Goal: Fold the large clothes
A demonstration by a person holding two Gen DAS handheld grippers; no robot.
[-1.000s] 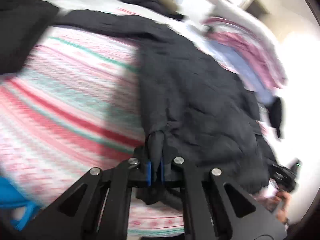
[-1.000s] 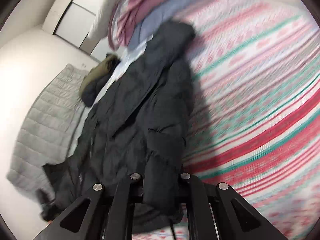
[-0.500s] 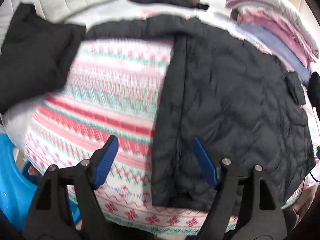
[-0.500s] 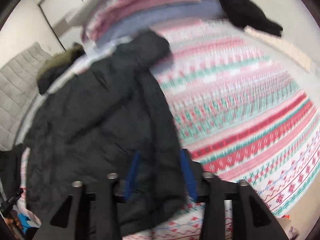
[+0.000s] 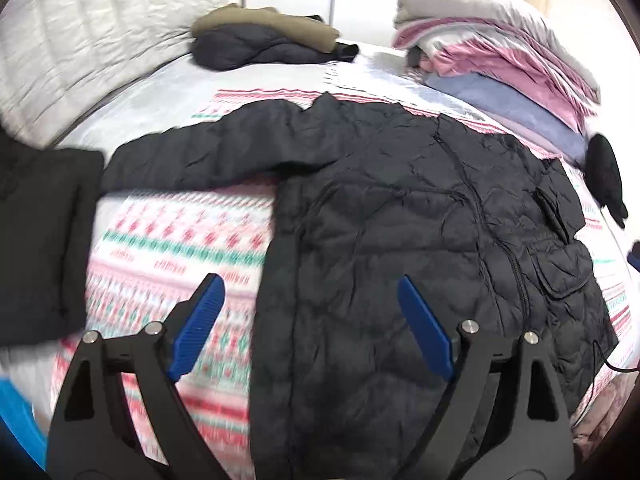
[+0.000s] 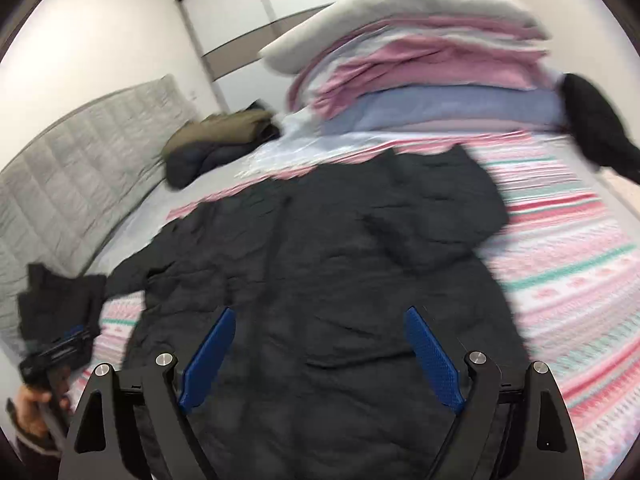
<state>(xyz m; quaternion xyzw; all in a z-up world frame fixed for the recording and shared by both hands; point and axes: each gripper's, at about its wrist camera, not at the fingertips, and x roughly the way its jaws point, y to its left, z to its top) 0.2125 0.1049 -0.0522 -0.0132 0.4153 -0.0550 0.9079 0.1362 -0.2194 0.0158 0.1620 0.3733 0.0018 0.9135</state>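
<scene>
oddly blurred, both grippers' jaws are opening, empty, over the black jacket (image 5: 420, 240), hem cut off.

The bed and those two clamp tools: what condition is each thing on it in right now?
Black puffer jacket: spread flat on the bedspread, zipped, one sleeve stretched sideways.
Left gripper: jaws opening, nothing between them.
Right gripper: jaws opening, nothing between them.
Olive and dark coat: folded near the headboard.
Blankets: folded, stacked.
Black garment: folded at the bed's edge.
</scene>
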